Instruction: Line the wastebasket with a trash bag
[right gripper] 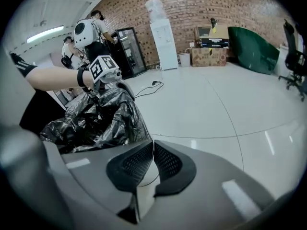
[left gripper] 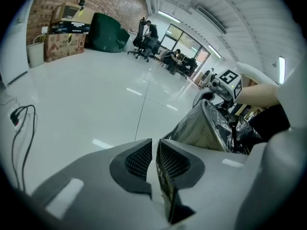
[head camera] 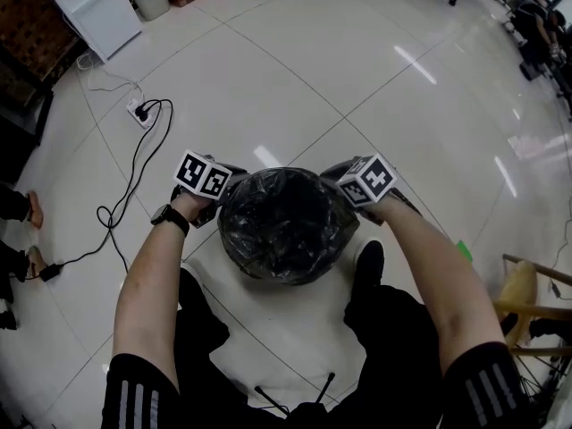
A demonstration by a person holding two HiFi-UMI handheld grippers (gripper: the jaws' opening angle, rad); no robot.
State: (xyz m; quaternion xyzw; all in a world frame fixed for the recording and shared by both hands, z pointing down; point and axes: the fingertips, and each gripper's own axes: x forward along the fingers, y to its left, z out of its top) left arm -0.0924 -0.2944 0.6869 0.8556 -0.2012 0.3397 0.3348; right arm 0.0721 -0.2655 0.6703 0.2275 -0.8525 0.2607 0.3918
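Black plastic is pretty much where it needs to be. The trash bag [head camera: 284,217] sits open inside the wastebasket [left gripper: 204,128], which stands on the tile floor [head camera: 357,79] right in front of my shoe [head camera: 369,262]. From the head view the mouth looks rolled over the rim all the way round, with the skirt bunched down the outside wall.

My left gripper [left gripper: 154,150] is at the left rim with its jaws just a sliver apart. A strip of bag film hangs against one pad, but it isn't pinched. My right gripper [right gripper: 152,150] is at the right rim, jaws together with nothing between them and the bag just beside them.

So I'd call it nearly done. What's left is maybe snugging the overhang and backing both hands off.
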